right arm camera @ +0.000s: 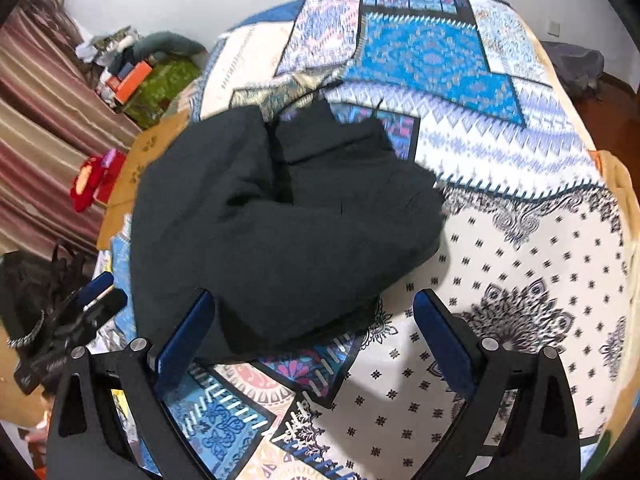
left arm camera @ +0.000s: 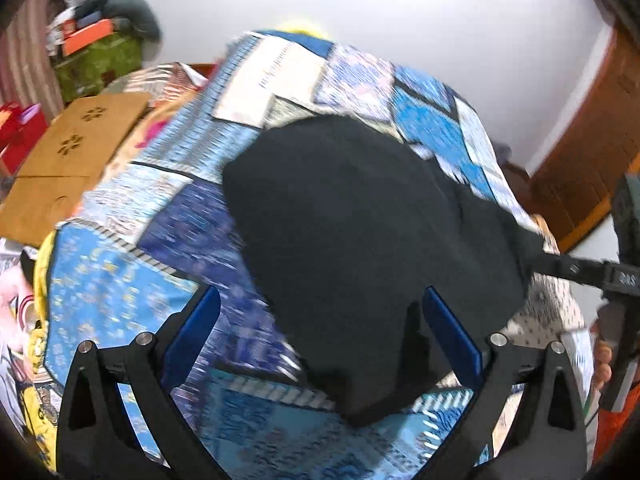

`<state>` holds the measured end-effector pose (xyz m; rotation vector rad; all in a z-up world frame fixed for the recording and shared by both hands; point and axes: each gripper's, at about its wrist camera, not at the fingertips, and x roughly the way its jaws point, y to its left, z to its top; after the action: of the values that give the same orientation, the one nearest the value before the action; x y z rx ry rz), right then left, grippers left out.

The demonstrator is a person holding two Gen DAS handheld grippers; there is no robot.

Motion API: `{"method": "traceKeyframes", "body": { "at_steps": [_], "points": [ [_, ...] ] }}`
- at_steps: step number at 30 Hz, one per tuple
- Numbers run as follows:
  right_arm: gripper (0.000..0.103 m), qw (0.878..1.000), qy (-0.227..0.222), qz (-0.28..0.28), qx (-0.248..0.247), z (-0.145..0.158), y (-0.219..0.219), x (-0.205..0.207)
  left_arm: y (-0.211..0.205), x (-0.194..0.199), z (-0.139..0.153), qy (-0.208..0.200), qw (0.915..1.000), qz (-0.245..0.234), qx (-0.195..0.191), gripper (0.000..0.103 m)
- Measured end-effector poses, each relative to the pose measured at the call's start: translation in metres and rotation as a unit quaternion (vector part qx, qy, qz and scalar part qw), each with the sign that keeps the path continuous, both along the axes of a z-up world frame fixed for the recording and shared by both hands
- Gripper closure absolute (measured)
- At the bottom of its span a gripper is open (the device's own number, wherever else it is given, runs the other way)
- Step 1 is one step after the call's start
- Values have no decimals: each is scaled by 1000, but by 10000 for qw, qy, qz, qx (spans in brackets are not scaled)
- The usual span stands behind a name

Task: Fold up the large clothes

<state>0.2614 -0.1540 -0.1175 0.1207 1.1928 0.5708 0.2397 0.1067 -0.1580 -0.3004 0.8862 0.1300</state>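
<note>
Far left, by a striped curtain (right arm camera: 44, 92), sits a pile of stuff w/ an orange box (left arm camera: 86, 36), a green bundle (right arm camera: 160, 88) and something red (right arm camera: 94, 182). Next along, a brown cardboard sheet (left arm camera: 68, 160) lies at the bed's left edge. The patchwork bedspread (right arm camera: 520, 240), blue and white, covers the bed.

The black garment (right arm camera: 280, 220) lies bunched on the bedspread, approx. mid-bed, creased and partly doubled over.

Left gripper (left arm camera: 320, 316): jaws spread wide, nothing pinched; black cloth lies between and under the blue pads, right pad (left arm camera: 452, 332) looks to be over the cloth, contact unclear.

Right gripper (right arm camera: 314, 320): jaws spread wide too, nothing pinched. Its left pad (right arm camera: 184, 336) is at the garment's near edge; right pad is over bare bedspread.

Far right in the left view, fingers (left arm camera: 602, 364) of a hand show.
</note>
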Motion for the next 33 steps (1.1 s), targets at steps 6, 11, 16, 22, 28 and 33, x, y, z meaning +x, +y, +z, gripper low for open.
{"method": "traceKeyframes", "body": {
  "at_steps": [6,11,16,22,28,33],
  "points": [
    [4,9993,45,-245,261,0,-17,14,38,10,-19,198,9962,148,-832,1],
    [4,9935,760,-593,602,-31,-31,35,40,20,-45,384,9868,-1,-1573,1],
    [4,9833,1367,-591,1041,-58,-29,50,49,30,-61,397,9672,-38,-2507,0],
    [6,9775,1621,-391,1293,-71,-16,67,56,48,-79,498,9399,-35,-3377,0],
    [30,9640,1960,-308,1772,-82,-14,72,52,63,-84,571,9377,56,-3426,0],
    [59,9661,1919,-274,1703,-75,-18,68,42,64,-68,469,9539,-10,-2963,6]
  ]
}}
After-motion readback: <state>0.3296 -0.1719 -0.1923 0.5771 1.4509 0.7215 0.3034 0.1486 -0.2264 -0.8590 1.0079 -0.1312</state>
